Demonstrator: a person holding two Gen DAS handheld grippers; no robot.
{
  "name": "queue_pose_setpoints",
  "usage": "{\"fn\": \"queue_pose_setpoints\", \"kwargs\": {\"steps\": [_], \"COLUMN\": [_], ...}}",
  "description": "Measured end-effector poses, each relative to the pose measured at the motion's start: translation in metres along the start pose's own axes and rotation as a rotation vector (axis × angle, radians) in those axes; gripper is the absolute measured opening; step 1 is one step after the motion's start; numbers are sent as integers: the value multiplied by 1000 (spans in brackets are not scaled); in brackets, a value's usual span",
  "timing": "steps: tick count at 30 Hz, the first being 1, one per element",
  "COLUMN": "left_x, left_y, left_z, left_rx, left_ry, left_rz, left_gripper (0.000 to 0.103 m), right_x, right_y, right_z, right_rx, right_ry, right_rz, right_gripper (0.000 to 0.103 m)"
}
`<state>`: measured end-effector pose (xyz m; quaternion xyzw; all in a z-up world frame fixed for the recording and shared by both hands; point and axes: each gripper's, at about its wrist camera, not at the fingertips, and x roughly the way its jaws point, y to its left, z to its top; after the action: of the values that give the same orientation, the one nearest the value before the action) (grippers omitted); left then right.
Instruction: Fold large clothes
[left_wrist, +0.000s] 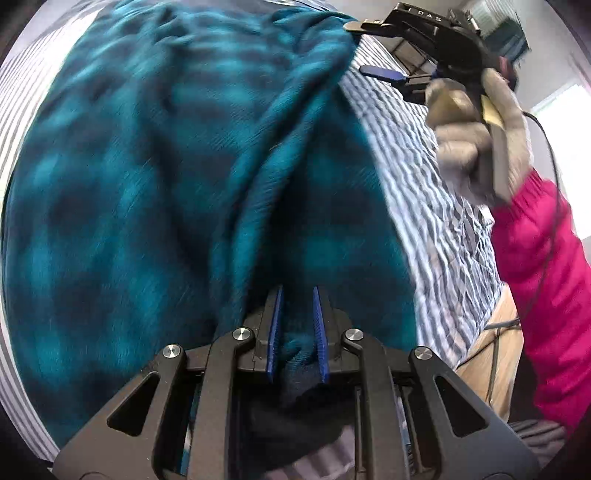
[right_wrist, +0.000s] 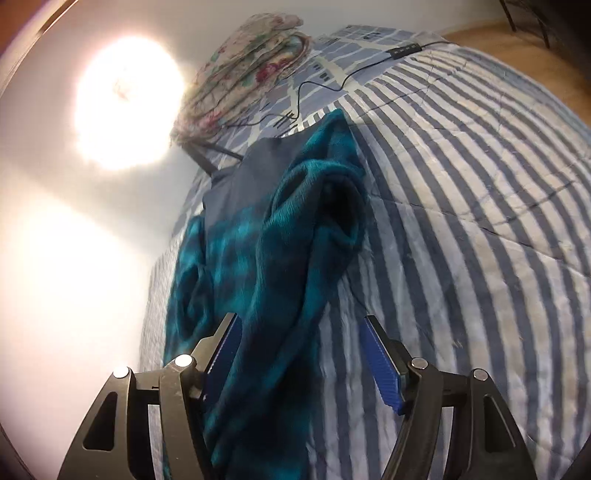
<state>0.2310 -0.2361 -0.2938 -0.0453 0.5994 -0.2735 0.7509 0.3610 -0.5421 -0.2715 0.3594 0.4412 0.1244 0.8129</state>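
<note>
A teal and dark checked fleece garment (left_wrist: 147, 166) lies spread on a blue and white striped bedspread (left_wrist: 424, 177). My left gripper (left_wrist: 297, 291) is shut on a bunched fold of it, the cloth pinched between the blue pads. At the garment's far edge my right gripper (left_wrist: 360, 48) stands open, held by a gloved hand (left_wrist: 472, 122) in a pink sleeve. In the right wrist view the garment (right_wrist: 258, 251) runs up the bed between the wide jaws of the right gripper (right_wrist: 299, 321). It brushes the left pad (right_wrist: 225, 343) while the right pad is clear of it.
A folded floral quilt (right_wrist: 243, 62) sits at the head of the striped bedspread (right_wrist: 461, 184), with a black cable and its controller (right_wrist: 404, 50) beside it. A glaring light patch (right_wrist: 125, 99) marks the wall on the left. Wooden floor (right_wrist: 498, 31) shows beyond the bed.
</note>
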Motion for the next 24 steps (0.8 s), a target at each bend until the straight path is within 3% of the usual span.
{"fn": "queue_pose_setpoints", "kwargs": {"steps": [7, 8, 10, 13, 17, 24], "left_x": [-12, -13, -18, -35, -59, -80], "left_y": [-5, -8, -8, -3, 12, 13], "left_z": [-9, -11, -11, -13, -15, -20], "left_rx": [13, 20, 17, 6, -34, -27], "left_ry": [-60, -63, -72, -107, -149, -202], "left_rz": [-14, -19, -41, -65, -105, -91], "left_gripper": [15, 15, 15, 15, 15, 15], "right_x": [24, 23, 24, 24, 32, 95], "right_y": [-4, -3, 6, 36, 93, 178], "right_z": [24, 26, 33, 37, 36, 19], "right_rx": [61, 60, 25, -106, -330, -606], "right_ry": [-50, -62, -63, -64, -67, 7], "right_rz": [-12, -17, -61, -129, -253, -384], "right_gripper": [69, 65, 36, 19, 16, 14]}}
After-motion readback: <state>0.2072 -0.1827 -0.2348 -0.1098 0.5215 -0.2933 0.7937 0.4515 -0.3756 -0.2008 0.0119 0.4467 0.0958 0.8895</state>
